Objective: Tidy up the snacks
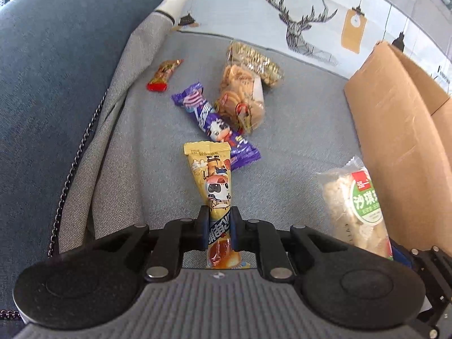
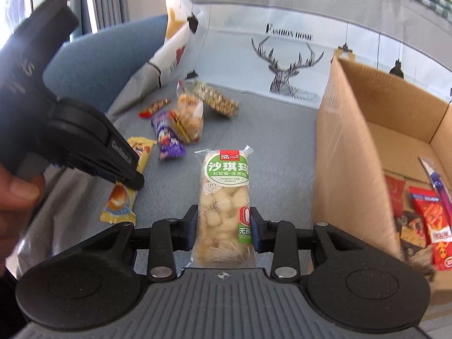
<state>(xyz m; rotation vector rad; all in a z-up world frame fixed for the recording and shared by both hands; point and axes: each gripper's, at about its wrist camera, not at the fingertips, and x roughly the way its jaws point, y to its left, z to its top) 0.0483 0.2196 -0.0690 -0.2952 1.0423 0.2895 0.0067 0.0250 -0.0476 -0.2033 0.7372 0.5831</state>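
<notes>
Along the left of the grey sofa seat point(image 1: 296, 130), a small red-ended snack point(image 1: 163, 75) lies alone near the blue armrest point(image 1: 56, 70), its print too small to read. Just right of it, a purple cow-print bar point(image 1: 216, 123) runs diagonally, touching a clear bag of round biscuits point(image 1: 243, 99); behind that bag a nut bar point(image 1: 257, 63) is partly hidden. In the left wrist view, the left gripper point(image 1: 220, 230) pinches a yellow cow-print snack point(image 1: 216, 180) near its lower end, both fingers pressed against the wrapper; the packet's bottom edge is cut off by the gripper body. In the right wrist view that same gripper is blurred, and it covers the middle of the yellow packet.

Further right, the right gripper point(image 2: 223, 226) clamps a sachima packet point(image 2: 224, 206) with a green label, fingers tight on both sides; the packet points forward over the seat. At the far right stands an open cardboard box point(image 2: 347, 152), its near wall hiding much of the inside. Several red snack packets point(image 2: 429, 220) and a purple wrapper point(image 2: 439, 186) show in it, cut off by the frame edge.
</notes>
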